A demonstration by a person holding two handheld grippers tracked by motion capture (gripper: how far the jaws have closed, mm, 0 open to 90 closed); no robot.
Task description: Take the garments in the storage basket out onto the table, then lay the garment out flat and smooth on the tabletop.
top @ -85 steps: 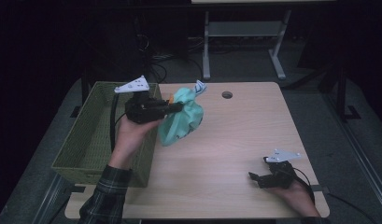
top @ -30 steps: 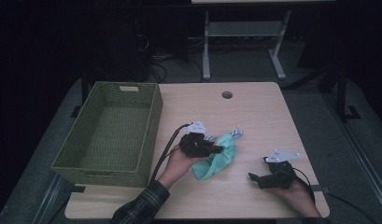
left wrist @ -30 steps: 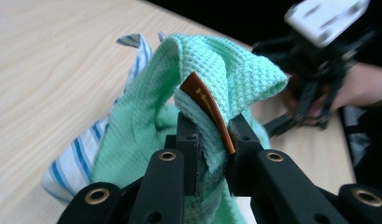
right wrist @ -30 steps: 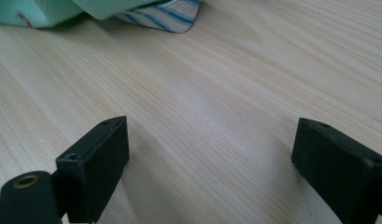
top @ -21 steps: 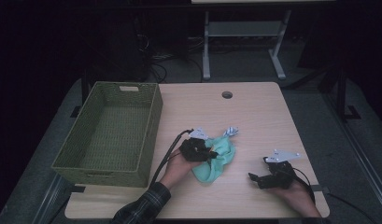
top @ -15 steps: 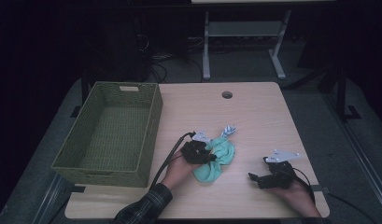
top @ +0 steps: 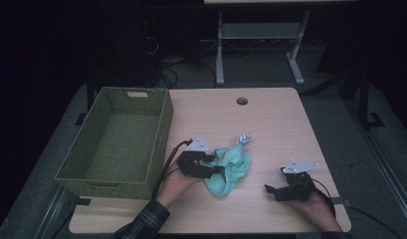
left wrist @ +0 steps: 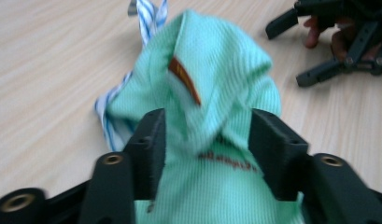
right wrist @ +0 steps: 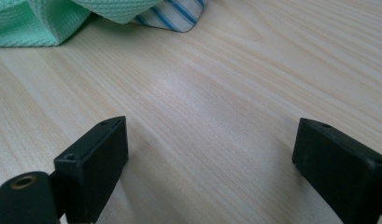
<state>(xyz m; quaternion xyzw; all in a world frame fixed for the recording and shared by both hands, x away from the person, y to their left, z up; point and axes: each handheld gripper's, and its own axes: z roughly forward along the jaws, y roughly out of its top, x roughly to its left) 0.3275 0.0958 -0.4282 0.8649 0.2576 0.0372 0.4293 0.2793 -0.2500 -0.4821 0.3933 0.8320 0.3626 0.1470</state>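
- Left gripper [left wrist: 205, 140]: its fingers [left wrist: 149, 149] have just been opening and now stand parted on either side of the mint-green garment [left wrist: 216, 107]. The cloth is between them but seems no longer pinched, so it reads as released.
- The garment lies crumpled on the bench [top: 270, 124], bunched just ahead of the left fingers, with a blue-and-white striped piece [left wrist: 146, 11] poking out beyond its far edge.
- To finish the release cleanly, I would draw the fingers straight back and low, so no ribbed fold snags and drags.
- Right gripper [right wrist: 207, 154]: fingers spread wide with only bare bench between them, apart from the cloth.
- The woven basket [top: 116, 142] sits well off behind the left hand.
- Hard to make out: the garment's type, its orange label, the red print, and whether the stripes are a separate item.
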